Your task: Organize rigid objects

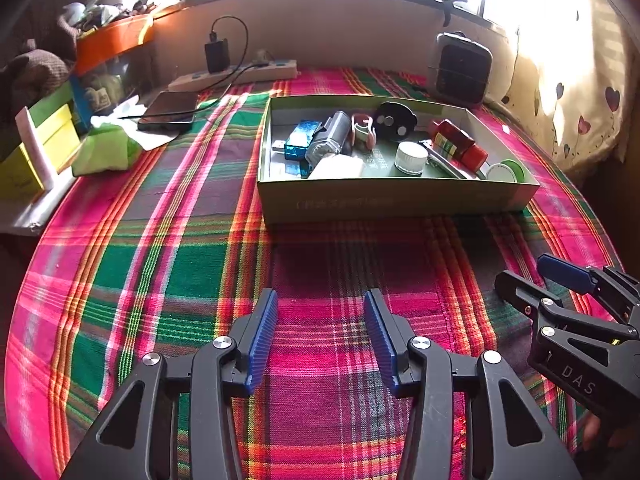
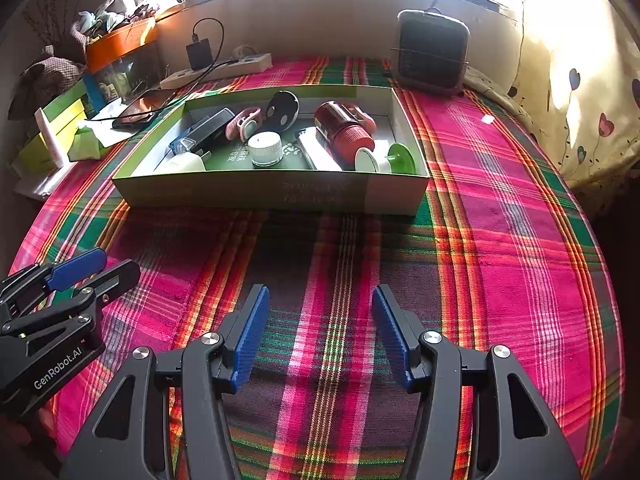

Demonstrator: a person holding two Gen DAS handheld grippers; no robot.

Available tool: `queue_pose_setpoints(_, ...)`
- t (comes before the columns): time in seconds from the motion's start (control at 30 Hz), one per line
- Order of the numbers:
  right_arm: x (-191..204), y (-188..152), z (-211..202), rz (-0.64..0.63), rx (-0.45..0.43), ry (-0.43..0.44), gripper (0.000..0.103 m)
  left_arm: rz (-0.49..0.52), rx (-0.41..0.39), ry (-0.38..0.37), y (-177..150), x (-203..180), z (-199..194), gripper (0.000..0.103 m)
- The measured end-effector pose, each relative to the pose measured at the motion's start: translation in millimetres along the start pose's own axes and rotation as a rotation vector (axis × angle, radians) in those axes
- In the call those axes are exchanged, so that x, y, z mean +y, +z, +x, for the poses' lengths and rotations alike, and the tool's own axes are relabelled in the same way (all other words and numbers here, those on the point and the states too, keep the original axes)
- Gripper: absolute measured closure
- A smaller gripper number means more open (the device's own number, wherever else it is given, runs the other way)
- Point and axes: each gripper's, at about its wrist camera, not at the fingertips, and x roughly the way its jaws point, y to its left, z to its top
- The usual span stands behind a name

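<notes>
Left wrist view showed your left gripper (image 1: 320,300) low over the plaid cloth (image 1: 160,264), its jaws spread apart with nothing between them. Your right gripper (image 2: 320,296) hung just beside it on the right, jaws likewise parted and empty; in the left view it appeared at the right edge (image 1: 560,280). Both tools sat near you, well apart from the box (image 1: 400,200), which lay farther off on the cloth.

You had the shallow green box roughly ahead of both tools, and the objects lay inside it. At its left end a blue stick (image 1: 298,140) rested against a grey cylinder (image 1: 330,138), with a white block (image 1: 338,168) at the near wall. A pink clip (image 2: 244,122) and a black disc (image 2: 284,110) sat toward the far wall. Near the middle stood a white cap (image 2: 264,148), and just right of it lay a silvery bar (image 2: 316,152). A red bottle (image 2: 344,128) lay on its side toward the right end, with a white-and-green spool (image 2: 384,160) in the near right corner.

Beyond the box, a small dark heater (image 2: 432,50) stood at the far right, and a power strip (image 1: 236,74) with a plugged-in charger lay at the far left beside a dark tablet (image 1: 170,110).
</notes>
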Motion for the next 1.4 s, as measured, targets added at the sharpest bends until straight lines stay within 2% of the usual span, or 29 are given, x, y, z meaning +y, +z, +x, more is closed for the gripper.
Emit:
queue_pose_setpoints(0.17,2.1,-0.9,0.2,-0.013,0.003,-0.014,0.046,0.005,0.002,0.013,-0.2,-2.1,0.5,0.058)
queue_pose_setpoints(0.4,-1.9,-1.2,1.7,0.004,0.009,-0.029,0.036,0.016,0.005,0.023,-0.1,-5.8,1.3,0.054)
queue_pose_setpoints(1.4,-2.0,-1.3,2.2,0.004,0.01,-0.031,0.034,0.021,0.006,0.027,-0.3,-5.7,1.4,0.053)
